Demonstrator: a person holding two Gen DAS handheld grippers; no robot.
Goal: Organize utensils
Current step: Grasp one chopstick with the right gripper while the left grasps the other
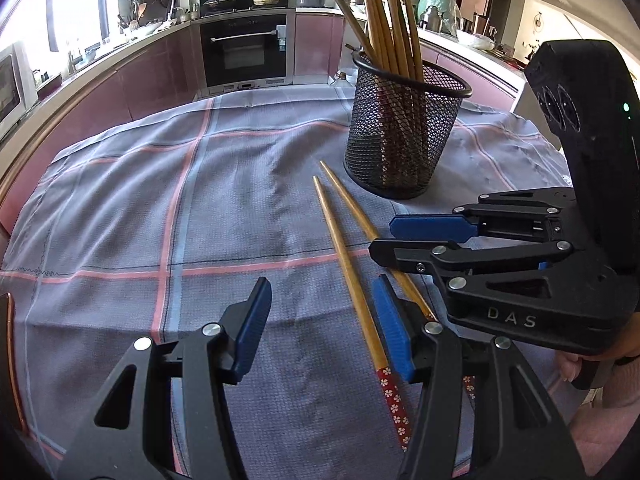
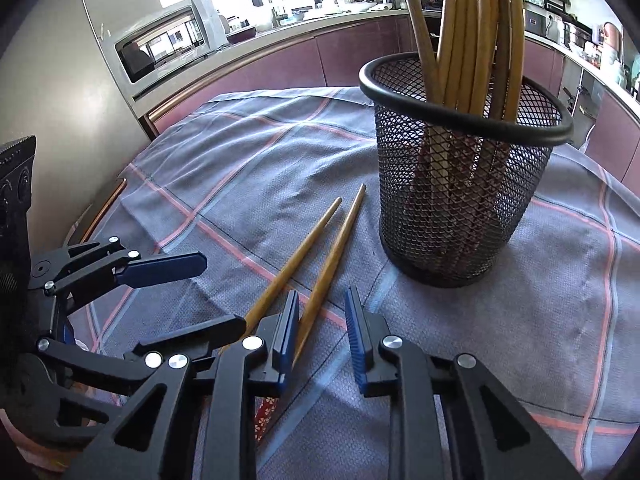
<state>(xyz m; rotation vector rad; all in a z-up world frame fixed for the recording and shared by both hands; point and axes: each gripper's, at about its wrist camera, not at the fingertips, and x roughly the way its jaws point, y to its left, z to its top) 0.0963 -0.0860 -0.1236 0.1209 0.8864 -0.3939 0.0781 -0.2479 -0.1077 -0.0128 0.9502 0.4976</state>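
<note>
Two wooden chopsticks [image 1: 344, 252] with red flowered ends lie side by side on the checked cloth, tips toward a black mesh holder [image 1: 404, 128] that stands upright with several chopsticks in it. My left gripper [image 1: 320, 320] is open just above the cloth, with the left chopstick between its fingers. My right gripper [image 2: 324, 320] is open, low over the cloth, and straddles the right chopstick [image 2: 332, 256]. The holder [image 2: 460, 184] stands just beyond it. The right gripper also shows in the left wrist view [image 1: 396, 236], the left gripper in the right wrist view [image 2: 208, 292].
A grey cloth [image 1: 160, 208] with pink and blue lines covers the round table. Kitchen counters, an oven [image 1: 244, 52] and a microwave [image 2: 168, 44] stand behind. My two grippers are close together at the near right of the table.
</note>
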